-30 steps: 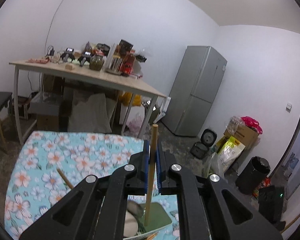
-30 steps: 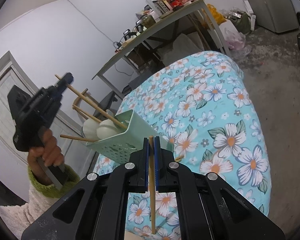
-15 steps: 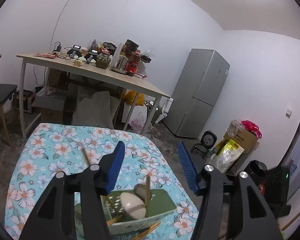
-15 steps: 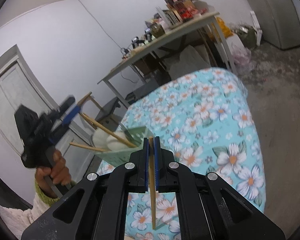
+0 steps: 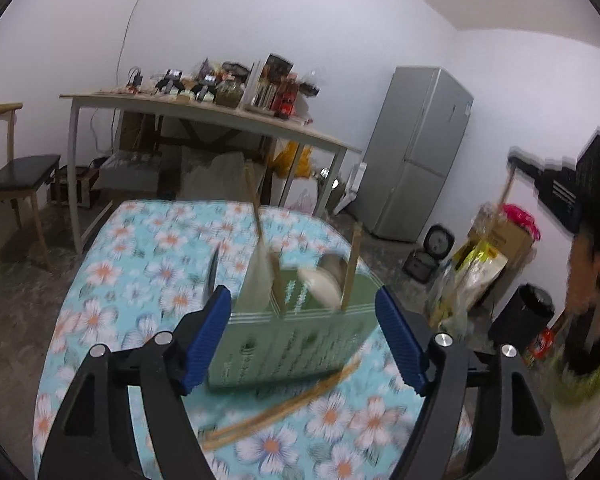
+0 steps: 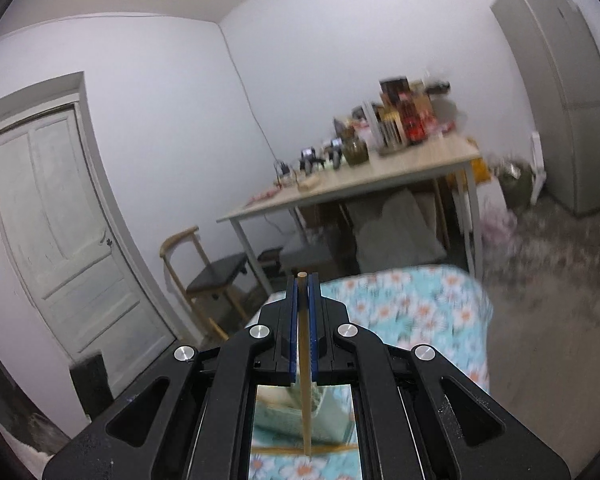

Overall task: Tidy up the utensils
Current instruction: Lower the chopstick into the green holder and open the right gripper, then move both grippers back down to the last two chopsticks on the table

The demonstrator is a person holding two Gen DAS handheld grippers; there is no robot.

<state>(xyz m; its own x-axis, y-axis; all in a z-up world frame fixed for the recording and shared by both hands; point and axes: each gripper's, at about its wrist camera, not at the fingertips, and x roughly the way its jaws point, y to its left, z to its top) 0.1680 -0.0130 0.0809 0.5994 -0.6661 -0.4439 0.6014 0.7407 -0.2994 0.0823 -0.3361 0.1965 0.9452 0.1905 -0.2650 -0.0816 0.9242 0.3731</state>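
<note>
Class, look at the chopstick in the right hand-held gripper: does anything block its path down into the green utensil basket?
Nothing visible blocks it. The chopstick hangs directly above the green basket, seen through the right hand-held gripper.

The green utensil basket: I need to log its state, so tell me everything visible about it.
The green utensil basket looks like slotted plastic, rectangular and open-topped. It sits on the floral tablecloth between the open left gripper fingers, which don't visibly touch it. Chopsticks and pale spoons stick out of it; more chopsticks lie just beside it. Motion blur hides finer detail.

Matt green plastic basket, wooden chopstick, floral cloth on the table.
</note>
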